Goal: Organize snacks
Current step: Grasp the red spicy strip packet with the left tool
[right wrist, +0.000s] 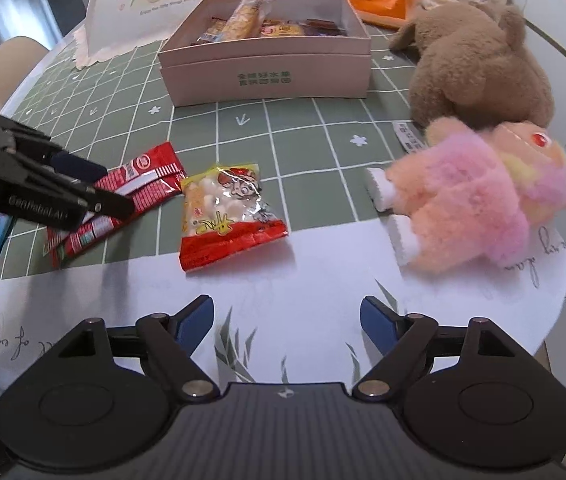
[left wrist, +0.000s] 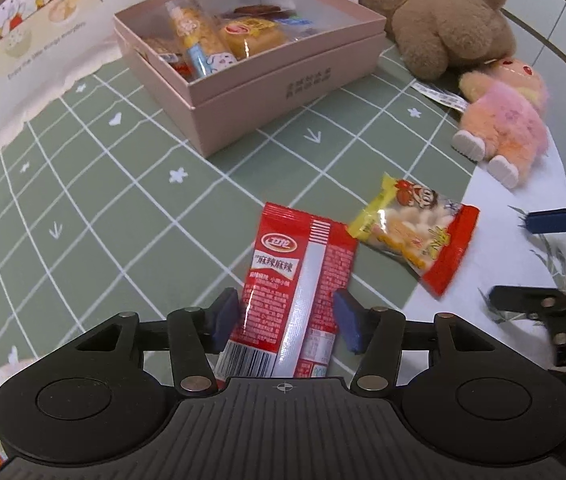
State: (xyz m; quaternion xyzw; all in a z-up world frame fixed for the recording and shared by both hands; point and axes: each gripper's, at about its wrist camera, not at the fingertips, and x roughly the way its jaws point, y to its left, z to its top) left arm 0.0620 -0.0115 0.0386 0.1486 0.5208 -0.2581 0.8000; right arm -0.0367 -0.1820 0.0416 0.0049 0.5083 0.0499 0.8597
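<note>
Left hand-held gripper [left wrist: 286,320] is straddling the red snack packet [left wrist: 297,280] on the table [left wrist: 123,200], pads not clamping yet. Right hand-held gripper [right wrist: 287,322] is hovering agape, holding nothing, near the yellow-red snack bag [right wrist: 229,216].

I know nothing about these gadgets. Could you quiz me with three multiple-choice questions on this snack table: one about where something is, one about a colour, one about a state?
1. Where does the long red packet lie?
A) between the left gripper's pads B) in the box C) on the teddy

2. What colour is the snack box?
A) blue B) pink C) black

3. How is the right gripper?
A) clamping a toy B) holding a packet C) open, empty

Answers: 1 A, pads flank it. 2 B, pink walls. 3 C, fingers spread over bare cloth.
</note>
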